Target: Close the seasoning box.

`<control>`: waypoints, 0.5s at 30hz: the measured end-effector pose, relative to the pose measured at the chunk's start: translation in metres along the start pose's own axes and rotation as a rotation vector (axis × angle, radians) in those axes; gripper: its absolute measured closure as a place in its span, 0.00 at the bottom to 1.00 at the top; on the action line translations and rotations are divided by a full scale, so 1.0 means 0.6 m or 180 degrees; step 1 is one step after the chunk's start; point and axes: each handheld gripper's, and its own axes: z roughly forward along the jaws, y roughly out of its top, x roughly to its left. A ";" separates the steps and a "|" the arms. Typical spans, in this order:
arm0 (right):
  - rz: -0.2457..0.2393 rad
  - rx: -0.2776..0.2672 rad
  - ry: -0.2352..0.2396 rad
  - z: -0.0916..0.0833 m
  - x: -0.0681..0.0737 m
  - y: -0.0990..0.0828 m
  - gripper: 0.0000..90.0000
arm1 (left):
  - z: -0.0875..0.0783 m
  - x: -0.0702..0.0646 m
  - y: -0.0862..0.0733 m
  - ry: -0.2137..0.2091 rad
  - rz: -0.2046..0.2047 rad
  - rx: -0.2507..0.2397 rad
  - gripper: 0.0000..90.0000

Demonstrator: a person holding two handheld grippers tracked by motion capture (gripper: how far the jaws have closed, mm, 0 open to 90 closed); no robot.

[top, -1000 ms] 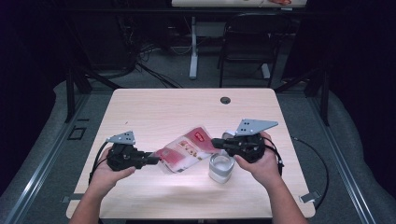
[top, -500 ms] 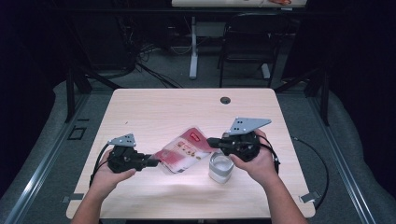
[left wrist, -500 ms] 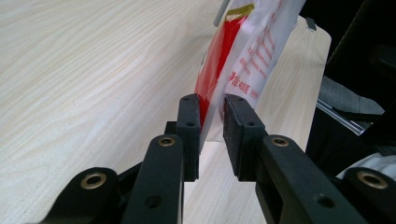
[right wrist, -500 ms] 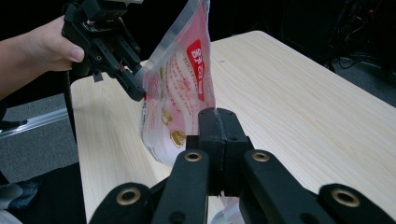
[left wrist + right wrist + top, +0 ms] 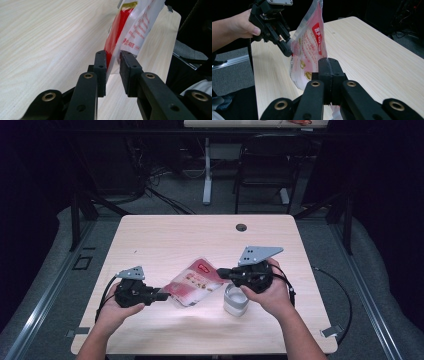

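Note:
A red and white plastic pouch (image 5: pixel 192 282) hangs just above the wooden table (image 5: pixel 170 240), stretched between both grippers. My left gripper (image 5: pixel 162 295) has the pouch's lower left corner (image 5: pixel 130 30) between its pads. Those jaws (image 5: pixel 112 53) have just eased a little wider, with the film still touching both pads. My right gripper (image 5: pixel 220 271) is shut on the pouch's opposite edge. In the right gripper view its jaws (image 5: pixel 329 60) meet tightly over the film, and the pouch (image 5: pixel 309 47) stands upright towards the left gripper (image 5: pixel 287 51).
A small clear jar (image 5: pixel 235 300) stands on the table right under my right hand. A dark cable hole (image 5: pixel 241 227) sits near the table's far edge. A chair (image 5: pixel 262 170) and a desk leg (image 5: pixel 206 175) stand beyond the table.
The right gripper has rolled slightly, its grey top plate shifting a bit to the left. Pouch and left hand stay almost where they were.

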 end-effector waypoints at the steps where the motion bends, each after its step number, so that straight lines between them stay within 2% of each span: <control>1: 0.0000 0.0006 0.0006 0.002 0.001 0.000 1.00 | 0.001 0.000 -0.001 0.0011 0.0014 0.0008 0.84; 7: -0.0031 0.0017 0.0012 0.007 0.004 -0.002 1.00 | 0.003 0.000 -0.005 0.0048 0.0028 0.0066 0.81; 15: -0.0084 0.0074 0.0033 0.015 0.009 -0.003 1.00 | 0.010 0.000 -0.007 0.0197 0.0047 0.0125 0.72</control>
